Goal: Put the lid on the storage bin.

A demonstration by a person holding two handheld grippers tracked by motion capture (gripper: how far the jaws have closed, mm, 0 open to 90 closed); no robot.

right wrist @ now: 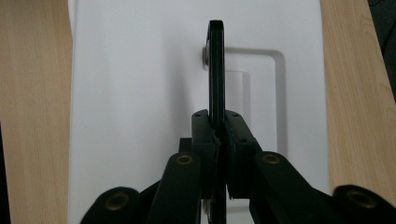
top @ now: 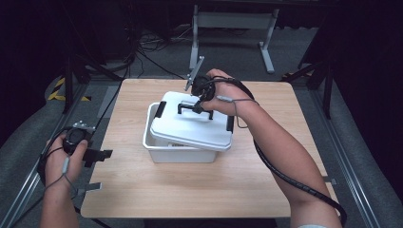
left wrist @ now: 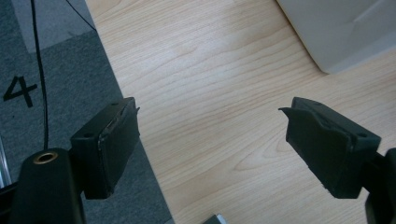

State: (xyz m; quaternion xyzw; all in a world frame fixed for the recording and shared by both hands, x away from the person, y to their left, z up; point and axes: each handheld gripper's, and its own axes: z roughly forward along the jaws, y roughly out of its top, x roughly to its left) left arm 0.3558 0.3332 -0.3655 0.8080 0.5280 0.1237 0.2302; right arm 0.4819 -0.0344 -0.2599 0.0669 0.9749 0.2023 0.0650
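while the left claw waits wide open and empty at the table's left edge, the white lid sits askew on its tub mid-table, the right claw clamped on its black handle; stiff, light plastic, probably slick, so the handle's middle looks safest.

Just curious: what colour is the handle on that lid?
Black handle on a white lid; clearest in the high view.
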